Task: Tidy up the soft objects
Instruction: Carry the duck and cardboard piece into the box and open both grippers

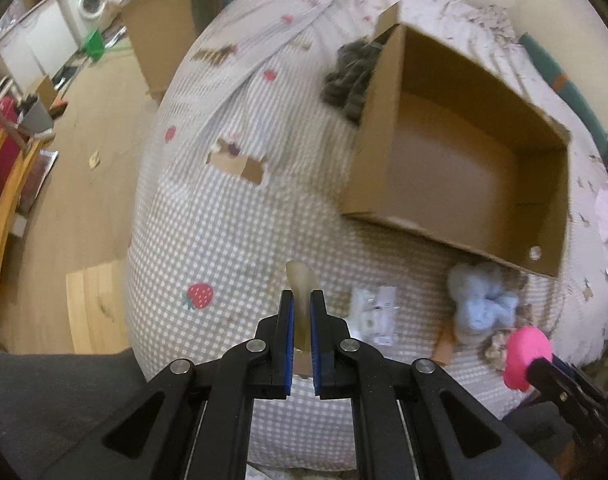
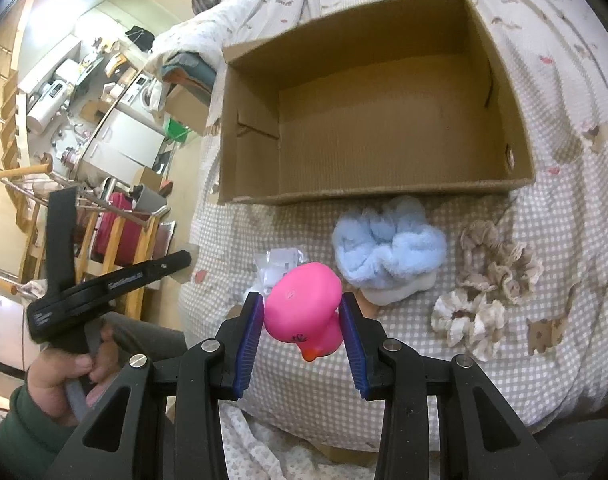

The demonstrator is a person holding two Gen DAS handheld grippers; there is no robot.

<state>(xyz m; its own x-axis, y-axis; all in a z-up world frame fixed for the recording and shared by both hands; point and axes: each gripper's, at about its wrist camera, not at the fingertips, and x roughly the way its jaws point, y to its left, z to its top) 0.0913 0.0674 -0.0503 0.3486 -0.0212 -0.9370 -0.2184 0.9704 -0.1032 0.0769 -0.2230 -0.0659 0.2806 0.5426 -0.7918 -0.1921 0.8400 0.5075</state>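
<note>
Two blue-padded fingers of our left gripper [image 1: 302, 300] pinch a thin, translucent yellowish strip [image 1: 302, 300] that sticks up past the tips, above the gingham bedcover [image 1: 224, 248]; the open cardboard box [image 1: 455, 160] sits beyond to the right, a fluffy blue scrunchie [image 1: 481, 304] just beside its near wall. From the right wrist, our right gripper [image 2: 302, 320] clamps a smooth pink rubber duck [image 2: 304, 308], near the blue scrunchie [image 2: 387, 244], two frilly beige scrunchies [image 2: 483, 296] and the empty corrugated box [image 2: 375, 120].
</note>
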